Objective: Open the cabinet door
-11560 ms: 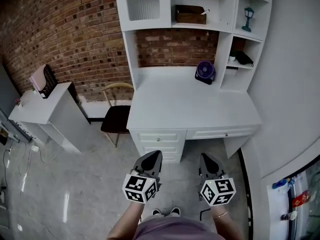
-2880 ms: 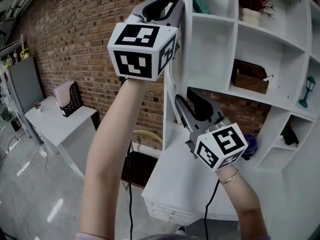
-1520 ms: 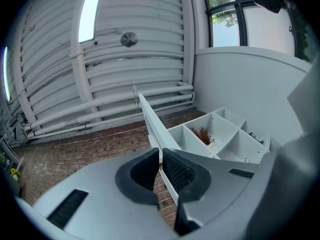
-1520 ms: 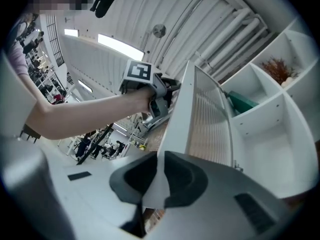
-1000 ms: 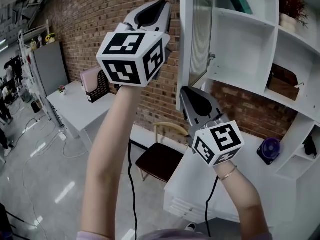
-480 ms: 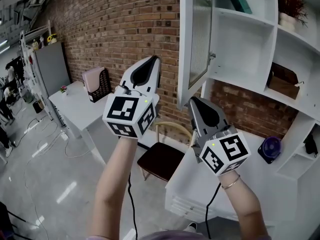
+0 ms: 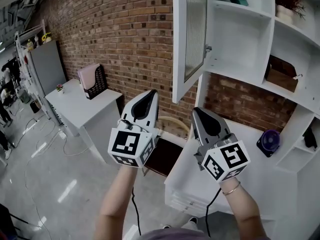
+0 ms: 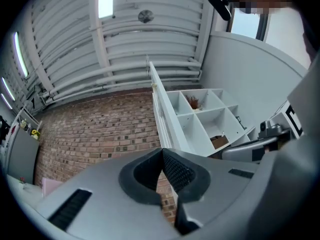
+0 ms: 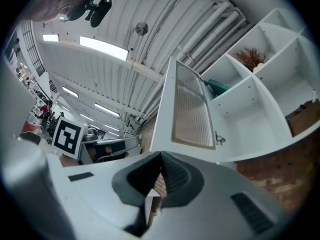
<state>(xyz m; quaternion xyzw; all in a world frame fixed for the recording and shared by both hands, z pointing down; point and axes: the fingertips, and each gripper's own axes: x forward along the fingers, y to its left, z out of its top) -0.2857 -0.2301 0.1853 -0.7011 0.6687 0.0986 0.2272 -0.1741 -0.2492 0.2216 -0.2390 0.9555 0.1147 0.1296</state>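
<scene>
As one cabinet door (image 7: pixel 192 34) gapes, two hand-held grippers (image 7: pixel 151 92) (image 7: pixel 196 111) hover

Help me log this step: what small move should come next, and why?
Probably just lower the left gripper and right gripper clear. Both are shut and empty, below the cabinet door, which already stands swung wide, so the opening looks done.

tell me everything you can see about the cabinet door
The cabinet door is a white frame around a ribbed, translucent pane, standing upright. It is swung wide open, hinged at the left side of the upper shelf unit. Nothing touches it; the left gripper and right gripper sit below it.
</scene>
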